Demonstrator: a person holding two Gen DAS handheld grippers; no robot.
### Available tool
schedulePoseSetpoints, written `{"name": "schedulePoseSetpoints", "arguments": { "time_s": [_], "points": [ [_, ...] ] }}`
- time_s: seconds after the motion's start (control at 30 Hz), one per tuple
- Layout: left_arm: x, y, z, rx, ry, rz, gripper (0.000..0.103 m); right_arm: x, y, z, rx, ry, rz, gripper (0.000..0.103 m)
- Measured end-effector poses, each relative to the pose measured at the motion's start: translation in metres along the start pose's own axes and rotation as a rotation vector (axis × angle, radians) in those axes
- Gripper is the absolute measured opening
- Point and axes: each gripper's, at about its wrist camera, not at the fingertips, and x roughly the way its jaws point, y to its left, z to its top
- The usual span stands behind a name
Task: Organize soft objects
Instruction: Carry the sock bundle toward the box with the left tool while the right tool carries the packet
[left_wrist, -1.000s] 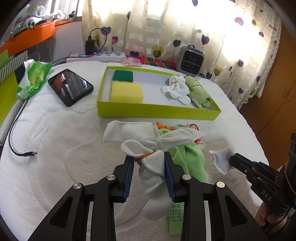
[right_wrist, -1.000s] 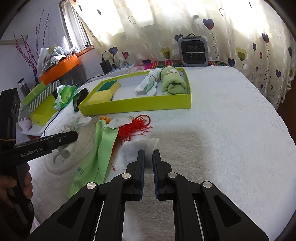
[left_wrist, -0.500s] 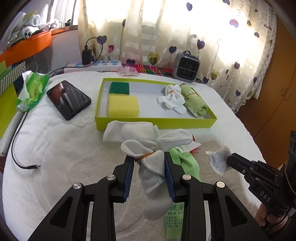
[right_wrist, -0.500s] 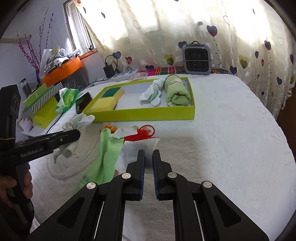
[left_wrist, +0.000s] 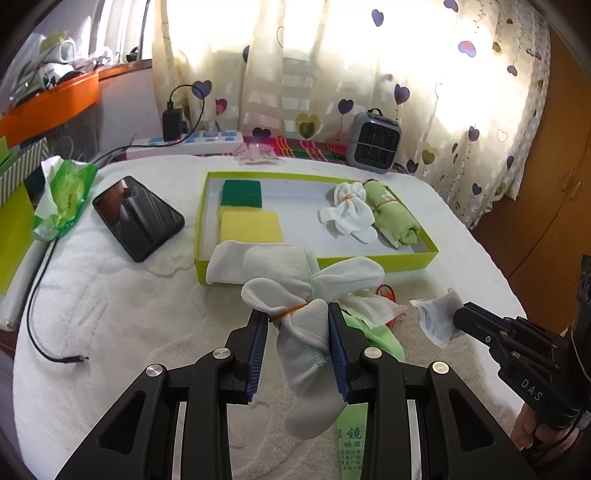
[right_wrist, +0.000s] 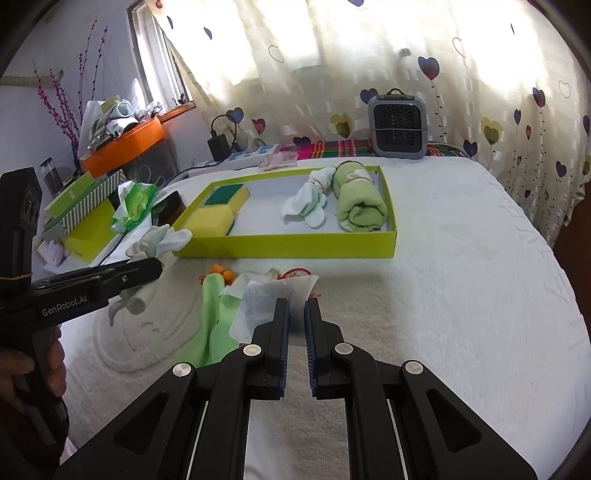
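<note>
Left wrist view: the left gripper (left_wrist: 298, 317) pinches a white sock bundle (left_wrist: 295, 280) tied with an orange band; both blue pads press its sides, and 1 sock end hangs down between the fingers. The bundle is held above the white bedcover (left_wrist: 110, 314), just in front of the tray (left_wrist: 314, 264). Inside the tray lie a green sponge (left_wrist: 242, 192) and a yellow sponge (left_wrist: 251, 227) at its left end, and another white sock bundle (left_wrist: 349, 212) touching a rolled green cloth (left_wrist: 393, 216) at its right end. Left of the tray lies a black phone (left_wrist: 138, 218); behind the tray stands a grey fan (left_wrist: 373, 142). In front of the tray, a flat green cloth (left_wrist: 380, 338) lies under crumpled white paper (left_wrist: 373, 306). The right gripper (left_wrist: 458, 317) enters from the right, closed on a white sachet (left_wrist: 437, 319).

Right wrist view: the right gripper (right_wrist: 296, 308) has its fingers pressed nearly together on the sachet (right_wrist: 266, 299), which is lifted off the bedcover (right_wrist: 461, 295), in front of the tray (right_wrist: 288, 247). The left gripper (right_wrist: 157, 264) comes in from the left, holding its sock bundle (right_wrist: 159, 240) near the tray's left corner. A hand (right_wrist: 33, 369) grips its handle. Small orange balls (right_wrist: 221, 271) lie in front of the tray.
</note>
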Motion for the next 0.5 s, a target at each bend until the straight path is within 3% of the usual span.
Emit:
{"name": "schedulePoseSetpoints", "arguments": {
  "time_s": [0.5],
  "points": [
    [0.01, 0.009, 0.029, 0.019, -0.019, -0.011, 0.03, 0.013, 0.001, 0.023, -0.001, -0.024, -0.002, 0.009]
  ]
}}
